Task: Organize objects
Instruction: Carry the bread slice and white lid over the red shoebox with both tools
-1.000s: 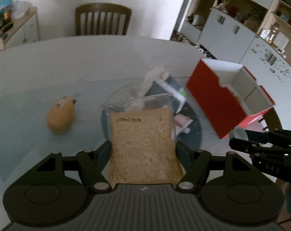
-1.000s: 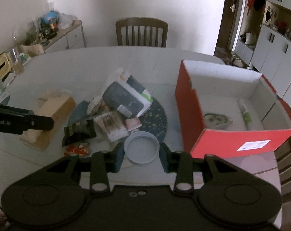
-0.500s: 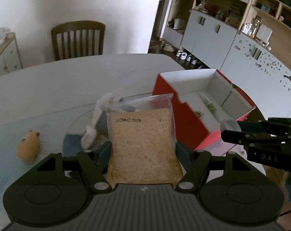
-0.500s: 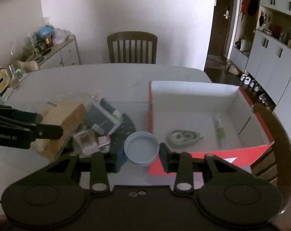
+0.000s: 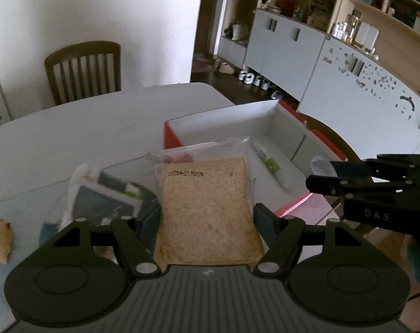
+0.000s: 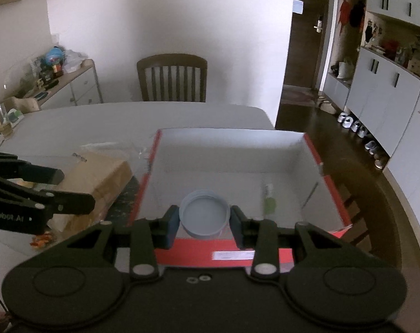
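Left wrist view: left gripper (image 5: 207,216) is clamping a clear-bagged slice of brown bread (image 5: 207,208), partly open around it, blocking much of the red open-top cardboard box (image 5: 282,122); table clutter behind is blurring.

Right wrist view: right gripper (image 6: 205,217) is pinching a round pale-blue plastic lid (image 6: 205,215) above the box interior; a green-labelled tube (image 6: 268,197) inside is smearing.

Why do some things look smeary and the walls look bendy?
In the left wrist view, the green-labelled tube in the red cardboard box and the packets on the table are smeared, while the bagged bread slice looks sharp. In the right wrist view, the round grey lid is crisp; cabinets curve near the edges, and the room is dim.
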The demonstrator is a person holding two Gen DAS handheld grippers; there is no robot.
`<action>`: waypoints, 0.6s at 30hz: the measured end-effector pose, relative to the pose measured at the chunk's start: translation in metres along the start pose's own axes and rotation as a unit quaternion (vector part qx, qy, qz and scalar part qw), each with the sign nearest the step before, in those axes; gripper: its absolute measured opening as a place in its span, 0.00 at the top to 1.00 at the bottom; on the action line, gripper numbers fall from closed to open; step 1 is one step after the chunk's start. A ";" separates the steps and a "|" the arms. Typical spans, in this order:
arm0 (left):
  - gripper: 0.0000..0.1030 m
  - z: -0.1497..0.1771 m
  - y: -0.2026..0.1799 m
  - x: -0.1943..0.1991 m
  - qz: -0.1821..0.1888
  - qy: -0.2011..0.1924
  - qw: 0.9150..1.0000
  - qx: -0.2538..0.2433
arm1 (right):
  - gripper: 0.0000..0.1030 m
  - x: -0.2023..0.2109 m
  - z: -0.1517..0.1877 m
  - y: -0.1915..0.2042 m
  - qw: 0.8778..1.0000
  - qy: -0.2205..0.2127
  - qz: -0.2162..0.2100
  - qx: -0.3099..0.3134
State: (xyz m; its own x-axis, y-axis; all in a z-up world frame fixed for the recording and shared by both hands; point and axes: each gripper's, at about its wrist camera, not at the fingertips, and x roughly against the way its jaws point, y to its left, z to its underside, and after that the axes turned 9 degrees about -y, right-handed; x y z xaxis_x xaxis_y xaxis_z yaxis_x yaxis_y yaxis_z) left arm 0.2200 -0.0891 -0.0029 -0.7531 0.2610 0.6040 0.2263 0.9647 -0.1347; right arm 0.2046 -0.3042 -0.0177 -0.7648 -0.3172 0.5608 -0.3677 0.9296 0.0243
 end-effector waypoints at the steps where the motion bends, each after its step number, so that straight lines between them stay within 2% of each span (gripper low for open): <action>1: 0.30 -0.002 -0.005 -0.004 0.001 0.001 1.000 -0.003 | 0.63 -0.001 0.000 -0.005 1.000 0.000 0.002 0.001; 12: 0.30 -0.022 -0.045 -0.055 0.005 0.019 0.999 -0.044 | 0.63 -0.027 0.004 -0.051 1.000 0.017 0.018 -0.004; 18: 0.30 -0.030 -0.052 -0.089 -0.005 0.037 0.997 -0.069 | 0.63 -0.044 0.004 -0.064 1.000 0.024 0.016 -0.004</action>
State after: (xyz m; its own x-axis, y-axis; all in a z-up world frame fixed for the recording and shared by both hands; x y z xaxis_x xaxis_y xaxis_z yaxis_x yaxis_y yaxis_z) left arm 0.2936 -0.1639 -0.0254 -0.7089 0.2425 0.6623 0.3058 0.9519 -0.0213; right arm 0.2601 -0.3501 -0.0472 -0.7503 -0.2777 0.6000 -0.3389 0.9408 0.0115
